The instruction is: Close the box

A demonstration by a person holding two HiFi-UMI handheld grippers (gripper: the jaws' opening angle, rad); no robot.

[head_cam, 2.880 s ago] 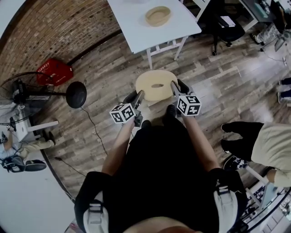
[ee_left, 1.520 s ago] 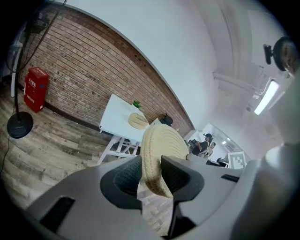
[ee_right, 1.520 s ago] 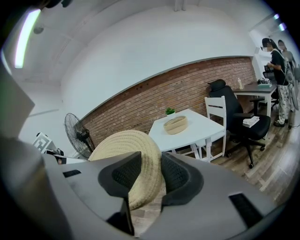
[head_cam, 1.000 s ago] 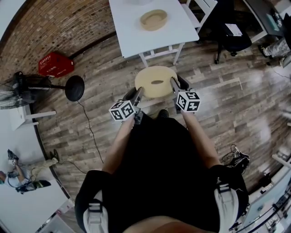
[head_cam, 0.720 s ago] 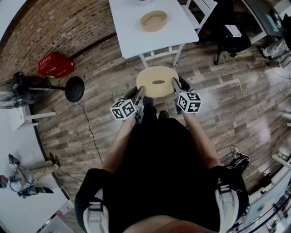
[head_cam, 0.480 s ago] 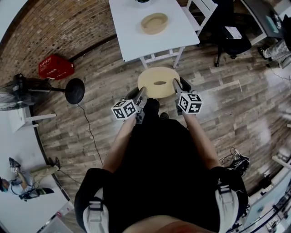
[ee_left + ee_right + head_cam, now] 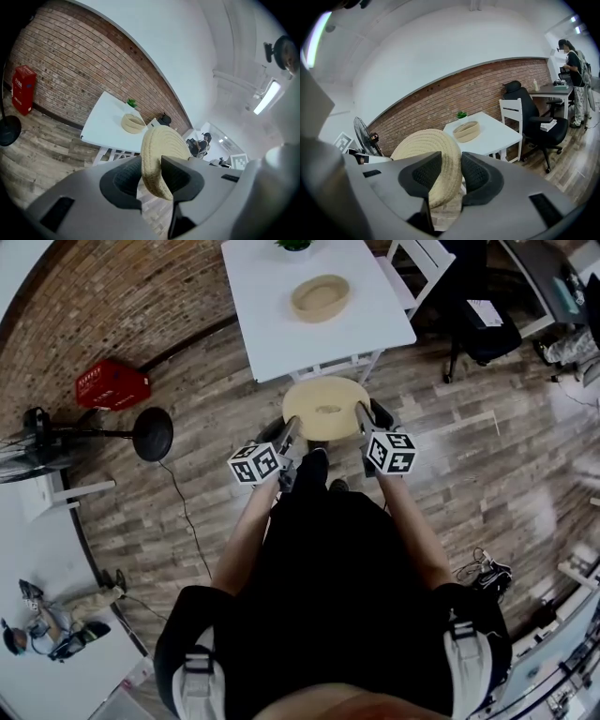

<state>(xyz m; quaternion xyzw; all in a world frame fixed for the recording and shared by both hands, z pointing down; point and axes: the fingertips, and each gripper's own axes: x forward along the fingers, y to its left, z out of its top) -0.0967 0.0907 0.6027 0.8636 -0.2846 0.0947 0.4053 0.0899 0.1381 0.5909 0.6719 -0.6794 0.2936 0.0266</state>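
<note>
Carried nearer the table (image 7: 272, 324), the round pale woven lid (image 7: 314, 424) is clamped by jaws of left gripper (image 7: 151, 174) and right gripper (image 7: 451, 176).

Bright even indoor light; fisheye edges; dark vignette.

A red crate (image 7: 112, 383) sits against the brick wall (image 7: 103, 296), a black fan (image 7: 155, 434) nearby. A plant (image 7: 294, 245) stands on the white counter (image 7: 281, 329), with a white chair (image 7: 419, 257) and an office chair (image 7: 487, 315) beside it.
</note>
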